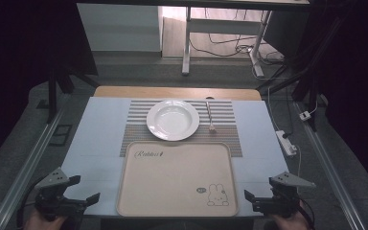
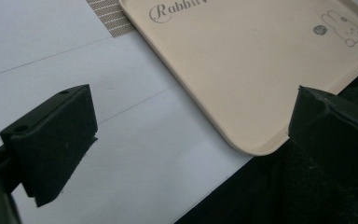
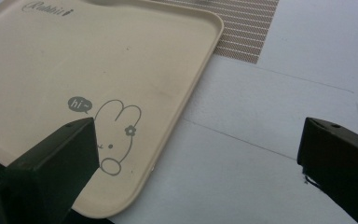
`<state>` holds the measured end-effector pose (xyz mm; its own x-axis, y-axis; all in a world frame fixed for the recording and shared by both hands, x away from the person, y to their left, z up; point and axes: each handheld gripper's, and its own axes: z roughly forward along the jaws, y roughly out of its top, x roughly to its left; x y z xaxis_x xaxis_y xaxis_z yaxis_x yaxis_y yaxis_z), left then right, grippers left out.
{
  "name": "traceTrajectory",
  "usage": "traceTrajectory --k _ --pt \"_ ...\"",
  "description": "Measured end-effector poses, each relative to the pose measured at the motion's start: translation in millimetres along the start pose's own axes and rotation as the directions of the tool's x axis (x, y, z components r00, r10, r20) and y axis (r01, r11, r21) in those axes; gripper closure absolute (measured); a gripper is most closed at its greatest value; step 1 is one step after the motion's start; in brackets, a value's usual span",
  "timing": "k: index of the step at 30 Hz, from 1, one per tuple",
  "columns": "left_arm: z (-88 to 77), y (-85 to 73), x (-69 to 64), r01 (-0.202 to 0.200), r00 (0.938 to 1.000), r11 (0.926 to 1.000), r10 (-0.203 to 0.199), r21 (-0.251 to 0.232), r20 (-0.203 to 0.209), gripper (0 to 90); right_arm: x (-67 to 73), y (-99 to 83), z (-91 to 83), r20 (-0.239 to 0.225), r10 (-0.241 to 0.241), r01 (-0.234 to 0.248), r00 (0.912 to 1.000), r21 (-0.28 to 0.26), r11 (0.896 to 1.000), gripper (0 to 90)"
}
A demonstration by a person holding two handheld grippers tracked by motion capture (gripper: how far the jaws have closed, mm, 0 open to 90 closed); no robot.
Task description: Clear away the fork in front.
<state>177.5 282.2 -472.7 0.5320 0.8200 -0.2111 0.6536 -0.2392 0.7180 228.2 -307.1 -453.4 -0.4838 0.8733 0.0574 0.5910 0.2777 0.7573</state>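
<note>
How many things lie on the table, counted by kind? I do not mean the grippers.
Tray: 1
Plate: 1
Striped placemat: 1
Piece of cutlery, perhaps a spoon: 1
Total: 4

I count one beige tray (image 1: 177, 178), one white plate (image 1: 173, 120), one striped mat (image 1: 220, 114), and what looks like one spoon (image 1: 210, 116) at frame center, plus my two tongs: left (image 1: 85, 190), right (image 1: 259, 188).
</note>
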Motion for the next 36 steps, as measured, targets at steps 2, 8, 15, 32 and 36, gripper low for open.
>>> traceTrajectory --k 2,8,15,32,36 --pt "0.4 0.0 1.0 0.009 1.0000 1.0000 -0.009 0.002 0.001 1.4 0.2 0.2 0.5 -0.012 -0.004 0.004 0.9999 0.006 1.000 0.0" --pt "-0.6 -0.7 4.0 0.032 0.9993 0.9995 -0.032 -0.004 0.019 1.6 0.8 0.6 1.2 -0.024 -0.010 0.011 0.9997 0.011 1.000 0.0" --pt "1.9 0.7 0.8 0.003 0.9999 0.9997 -0.003 0.022 0.012 2.1 0.8 0.9 2.4 -0.033 -0.014 0.014 0.9994 0.024 1.000 0.0" --pt "4.0 1.7 -0.4 -0.006 0.9999 0.9991 0.005 0.042 0.009 2.3 3.4 2.0 4.3 -0.026 -0.035 0.036 0.9991 0.043 0.998 0.0" --pt "4.2 1.7 -0.5 -0.006 0.9999 0.9991 0.005 0.043 0.009 2.3 6.3 2.8 4.5 -0.019 -0.062 0.063 0.9979 0.044 0.997 0.0"
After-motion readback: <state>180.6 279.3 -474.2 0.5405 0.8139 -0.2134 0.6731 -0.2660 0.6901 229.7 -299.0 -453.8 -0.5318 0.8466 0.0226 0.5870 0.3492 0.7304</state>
